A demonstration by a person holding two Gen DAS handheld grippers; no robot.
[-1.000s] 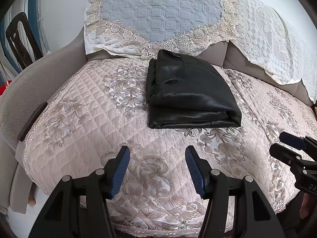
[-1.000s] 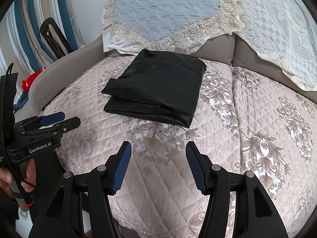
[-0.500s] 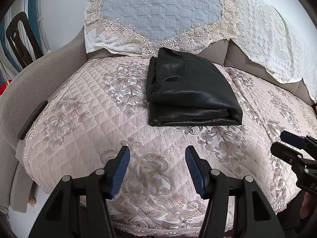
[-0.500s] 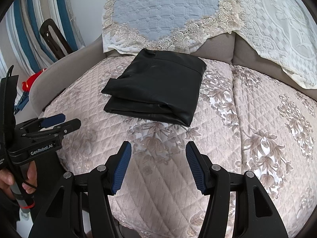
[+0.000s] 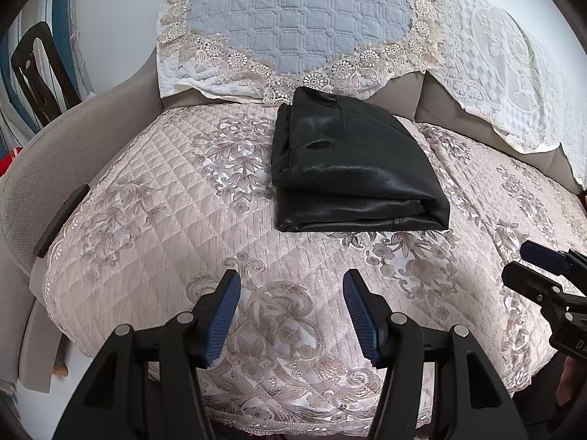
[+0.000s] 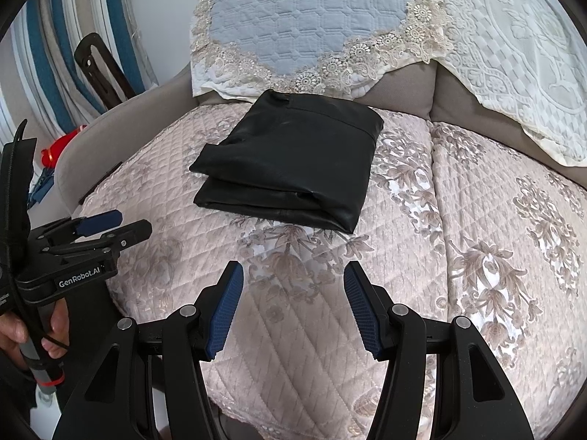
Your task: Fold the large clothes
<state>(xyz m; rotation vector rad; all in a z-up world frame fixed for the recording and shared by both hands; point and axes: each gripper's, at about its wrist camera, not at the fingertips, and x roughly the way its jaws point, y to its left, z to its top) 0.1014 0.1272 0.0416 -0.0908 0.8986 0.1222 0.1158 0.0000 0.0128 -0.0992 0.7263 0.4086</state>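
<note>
A black shiny garment (image 5: 352, 172) lies folded in a thick rectangle on the quilted pink sofa cover (image 5: 154, 220), close to the backrest; it also shows in the right wrist view (image 6: 293, 161). My left gripper (image 5: 291, 315) is open and empty, hovering over the seat's front part, well short of the garment. My right gripper (image 6: 293, 311) is open and empty, also short of the garment. The right gripper shows at the right edge of the left wrist view (image 5: 543, 275). The left gripper shows at the left of the right wrist view (image 6: 110, 225).
A blue quilted lace-edged cover (image 5: 293, 18) and a white lace cover (image 5: 513, 73) hang over the sofa back. The grey armrest (image 5: 33, 183) curves round the left side. A dark wooden chair (image 6: 102, 69) and a red object (image 6: 58, 146) stand left of the sofa.
Both grippers have drifted back very slightly from the garment. The garment has not moved and both grippers stay open.
</note>
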